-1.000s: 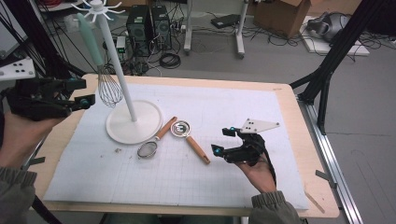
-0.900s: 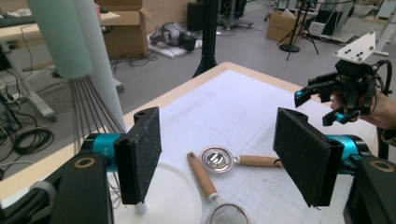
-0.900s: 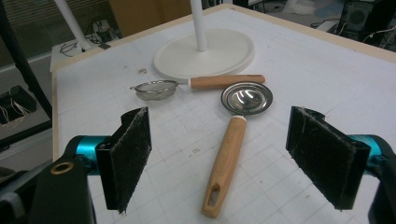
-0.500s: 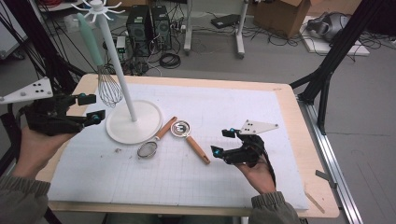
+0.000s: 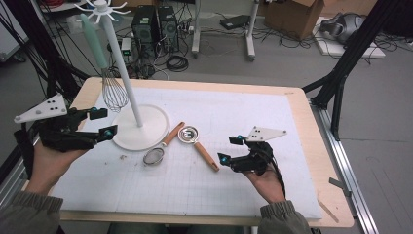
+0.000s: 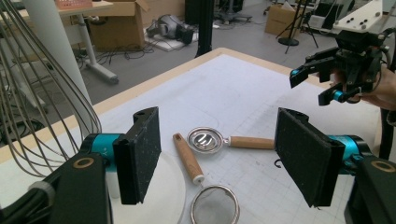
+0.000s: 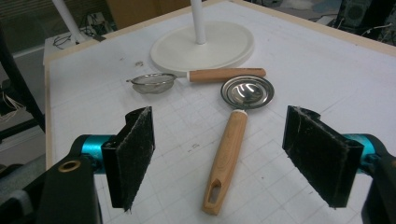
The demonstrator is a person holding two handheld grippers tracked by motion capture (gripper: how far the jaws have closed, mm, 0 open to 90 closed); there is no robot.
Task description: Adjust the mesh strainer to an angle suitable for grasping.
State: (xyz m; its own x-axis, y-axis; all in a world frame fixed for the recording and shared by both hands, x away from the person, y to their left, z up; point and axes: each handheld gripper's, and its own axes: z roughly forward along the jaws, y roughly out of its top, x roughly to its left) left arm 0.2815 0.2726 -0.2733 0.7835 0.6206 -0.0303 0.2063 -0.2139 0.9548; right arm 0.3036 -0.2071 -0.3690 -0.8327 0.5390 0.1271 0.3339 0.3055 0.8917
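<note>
A: Any writing to read?
B: None legible anywhere; a faint grid on the white mat [image 5: 243, 117], nothing more.

A: Containers?
B: Small metal scoop [image 7: 247, 91] with wooden handle, bowl up and empty, lying on the mat. Beside it a mesh strainer [image 7: 153, 82], also wooden-handled, also empty. Handles angled apart, the scoop's bowl just beside the strainer's handle.

A: Grippers?
B: Left gripper [image 5: 100, 122] spread wide, holding nothing, hovering at the desk's left edge just beside the stand's base. Right gripper [image 5: 230, 149] likewise spread and empty, pointing at the scoop, near its handle end but not touching. Seen between the right jaws in the right gripper view: scoop handle running toward the camera.

A: And the stand?
B: White stand [image 5: 140, 127], round base on the mat, pole upright, hooks on top. Whisk [image 5: 113, 90] with a pale green handle hanging from one hook, its wires close by the left gripper.

A: Surface and room?
B: Light wooden desk [image 5: 311, 126] under the mat. Beyond it grey floor, cables, computer towers [image 5: 156, 27], cardboard boxes, black frame legs.
</note>
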